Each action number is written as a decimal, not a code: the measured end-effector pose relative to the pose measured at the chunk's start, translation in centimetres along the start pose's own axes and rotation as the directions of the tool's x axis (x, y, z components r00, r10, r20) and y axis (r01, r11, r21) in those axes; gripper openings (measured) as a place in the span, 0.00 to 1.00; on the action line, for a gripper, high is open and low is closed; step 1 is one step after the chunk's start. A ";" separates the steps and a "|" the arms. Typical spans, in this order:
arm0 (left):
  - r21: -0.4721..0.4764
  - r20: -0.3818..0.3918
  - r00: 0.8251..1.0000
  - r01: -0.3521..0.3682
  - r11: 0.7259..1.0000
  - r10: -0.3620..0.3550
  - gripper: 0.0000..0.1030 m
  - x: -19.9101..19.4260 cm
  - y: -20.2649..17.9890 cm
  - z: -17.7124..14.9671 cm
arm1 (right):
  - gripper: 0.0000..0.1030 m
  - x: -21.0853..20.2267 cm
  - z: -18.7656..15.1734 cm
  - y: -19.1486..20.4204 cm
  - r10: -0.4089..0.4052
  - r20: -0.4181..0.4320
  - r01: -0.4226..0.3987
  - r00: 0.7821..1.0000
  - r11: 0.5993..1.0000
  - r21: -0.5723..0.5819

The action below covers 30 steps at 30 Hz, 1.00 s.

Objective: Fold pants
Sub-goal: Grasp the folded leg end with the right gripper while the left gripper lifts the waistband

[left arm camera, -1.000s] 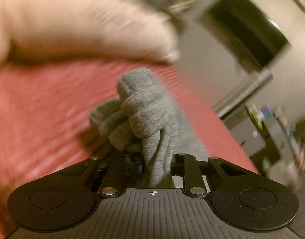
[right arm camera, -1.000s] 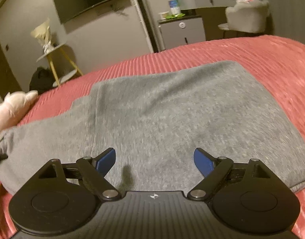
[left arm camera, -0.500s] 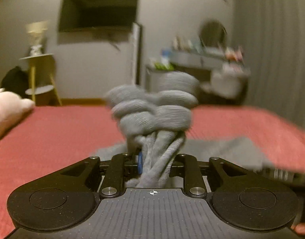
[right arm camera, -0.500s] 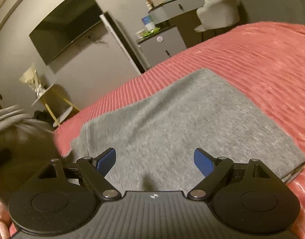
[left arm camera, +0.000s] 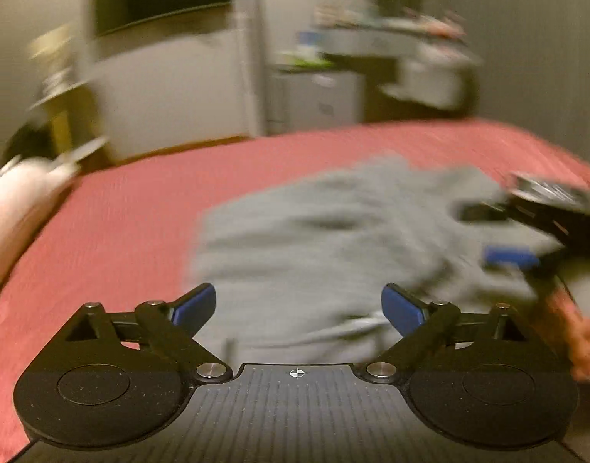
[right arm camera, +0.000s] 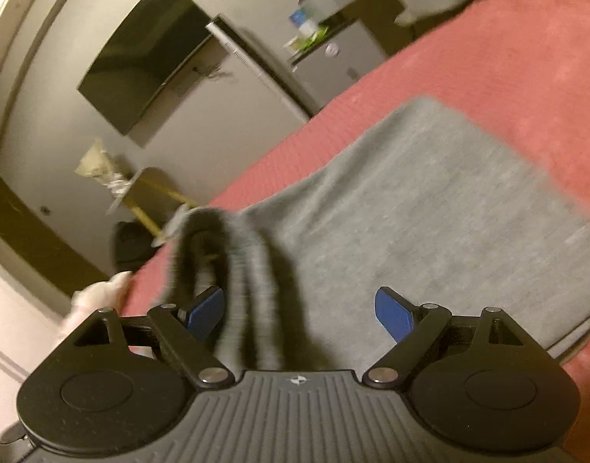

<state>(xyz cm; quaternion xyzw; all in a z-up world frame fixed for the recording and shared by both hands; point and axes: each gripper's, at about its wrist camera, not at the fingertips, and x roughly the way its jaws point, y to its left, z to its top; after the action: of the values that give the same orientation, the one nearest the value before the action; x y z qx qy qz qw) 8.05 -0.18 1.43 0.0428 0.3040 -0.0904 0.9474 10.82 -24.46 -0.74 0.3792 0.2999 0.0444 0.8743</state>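
low centre of the left view, left gripper (left arm camera: 299, 305) jaws have just been opening, nothing between them; right gripper (right arm camera: 299, 308) wide too. pants (left arm camera: 333, 247) lie on the red bedspread (left arm camera: 121, 223); the released cuff bundle (right arm camera: 233, 270) droops and may land crooked.

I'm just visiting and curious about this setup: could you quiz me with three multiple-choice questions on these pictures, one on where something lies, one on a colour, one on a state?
1. Where do the grey pants lie?
A. on the floor
B. on the red bedspread
C. on a chair

2. What colour are the gripper pads?
A. blue
B. green
C. white

3. How is the left gripper now?
A. clamped on cloth
B. open, holding nothing
C. out of sight

Answers:
1 B, the red cover shows all round the cloth.
2 A, both pads look blue.
3 B, its jaws have just been opening and stand wide apart above the pants.
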 end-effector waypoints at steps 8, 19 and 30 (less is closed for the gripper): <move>-0.521 -0.160 0.985 -0.143 0.842 0.068 0.97 1.8 13.0 -3.9 | 0.96 3.8 0.5 -0.6 0.180 -0.171 -0.155 0.969 0.977 0.149; -0.426 -0.201 0.979 -0.121 0.896 0.036 0.97 4.0 10.8 -4.3 | 0.43 8.0 0.3 3.0 0.089 -0.277 -0.090 0.957 0.996 0.012; -0.527 -0.215 0.976 -0.102 0.844 -0.017 0.97 4.4 12.2 -5.3 | 0.42 9.0 -0.1 10.0 -0.101 -0.272 0.032 0.957 0.968 -0.250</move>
<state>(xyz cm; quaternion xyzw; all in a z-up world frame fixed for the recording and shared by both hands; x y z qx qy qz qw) 10.99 11.86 -5.15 -0.2068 0.4150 0.0240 0.8857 19.57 -14.59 1.65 0.2488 0.4266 0.1047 0.8632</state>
